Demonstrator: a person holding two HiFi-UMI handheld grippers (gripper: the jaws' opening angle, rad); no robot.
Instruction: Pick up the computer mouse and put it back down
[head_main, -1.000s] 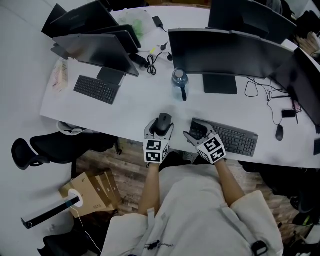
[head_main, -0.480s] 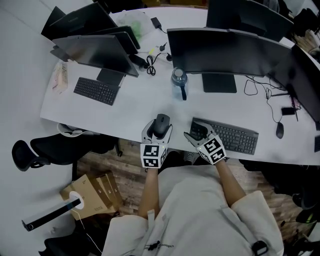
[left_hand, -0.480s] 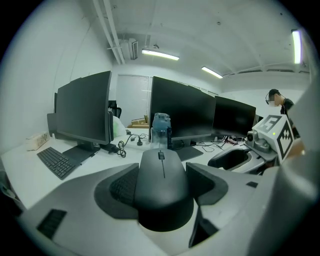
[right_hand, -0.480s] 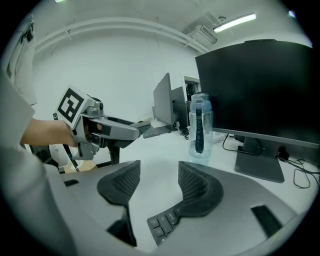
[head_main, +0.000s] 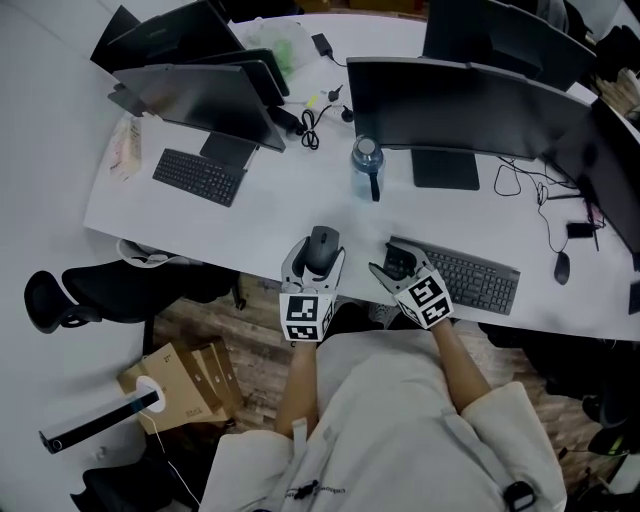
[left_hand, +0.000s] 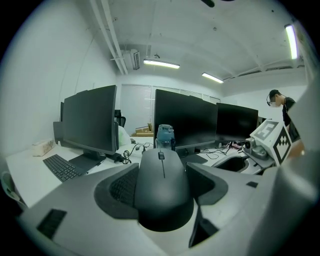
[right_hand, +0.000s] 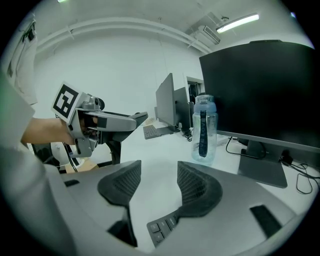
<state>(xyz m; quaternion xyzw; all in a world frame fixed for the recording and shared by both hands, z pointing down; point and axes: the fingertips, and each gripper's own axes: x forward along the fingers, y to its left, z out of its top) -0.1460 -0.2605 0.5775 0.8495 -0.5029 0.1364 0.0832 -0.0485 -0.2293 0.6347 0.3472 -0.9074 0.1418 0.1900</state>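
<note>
The right gripper (right_hand: 157, 172) fills the lower half of the frame, its two dark ribbed pads (right_hand: 122, 182) standing apart with only bare white desk (right_hand: 155, 150) between them. A keyboard corner (right_hand: 162, 229) peeks out under the right-hand pad at lower centre. At left, a hand (right_hand: 47, 131) carries the left gripper (right_hand: 137, 118), its marker cube (right_hand: 65, 101) at upper left. A clear water bottle (right_hand: 204, 130) stands upright right of centre, beside a large dark monitor (right_hand: 265, 90) on its stand (right_hand: 262, 170). More monitors (right_hand: 170, 102) sit farther back.

Mouse (left_hand: 162, 185) — matt black plastic; desk (head_main: 285, 210) smooth white; floor (head_main: 200, 322) — worn wood planks.
</note>
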